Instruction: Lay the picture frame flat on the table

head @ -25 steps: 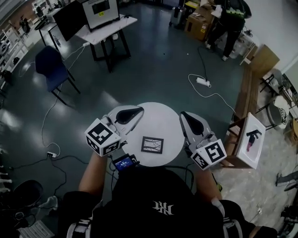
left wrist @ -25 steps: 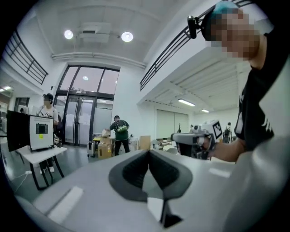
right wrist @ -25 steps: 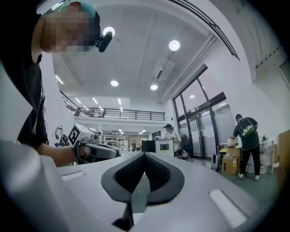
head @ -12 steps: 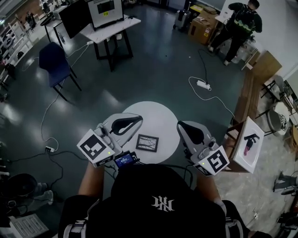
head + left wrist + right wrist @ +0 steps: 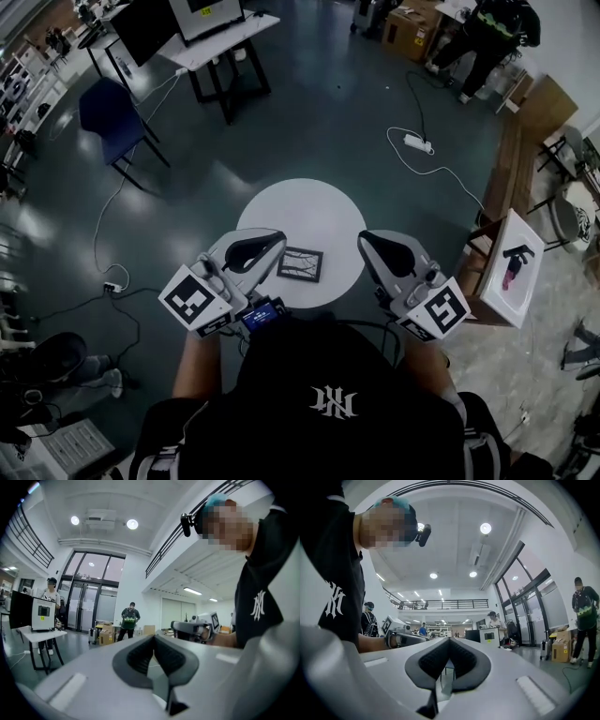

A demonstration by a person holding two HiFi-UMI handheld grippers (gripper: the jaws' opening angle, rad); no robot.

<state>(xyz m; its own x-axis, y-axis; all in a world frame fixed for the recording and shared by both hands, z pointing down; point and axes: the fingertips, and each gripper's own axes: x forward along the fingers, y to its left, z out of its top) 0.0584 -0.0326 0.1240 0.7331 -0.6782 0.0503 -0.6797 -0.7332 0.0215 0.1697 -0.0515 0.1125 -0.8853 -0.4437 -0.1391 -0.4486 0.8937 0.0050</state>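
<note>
The picture frame (image 5: 301,264), dark-rimmed with a pale sketch inside, lies flat on the round white table (image 5: 309,211), near its front edge. In the head view my left gripper (image 5: 268,245) hovers just left of the frame and my right gripper (image 5: 369,244) just past the table's right rim. Neither touches the frame. Both are shut with nothing between the pads. The left gripper view shows its shut jaws (image 5: 153,639) aimed level across the room, with the right gripper (image 5: 191,629) beyond. The right gripper view shows its own shut jaws (image 5: 449,641) and the left gripper (image 5: 401,638).
A blue chair (image 5: 111,117) and a desk (image 5: 220,37) stand at the back left. A power strip and cable (image 5: 417,142) lie on the floor behind the table. A white board on a wooden stand (image 5: 506,267) is at the right. A person (image 5: 487,28) stands far back.
Both grippers have drawn back from the table toward my body, and the table sits further off in the head view. The frame has stayed flat where it lay.
</note>
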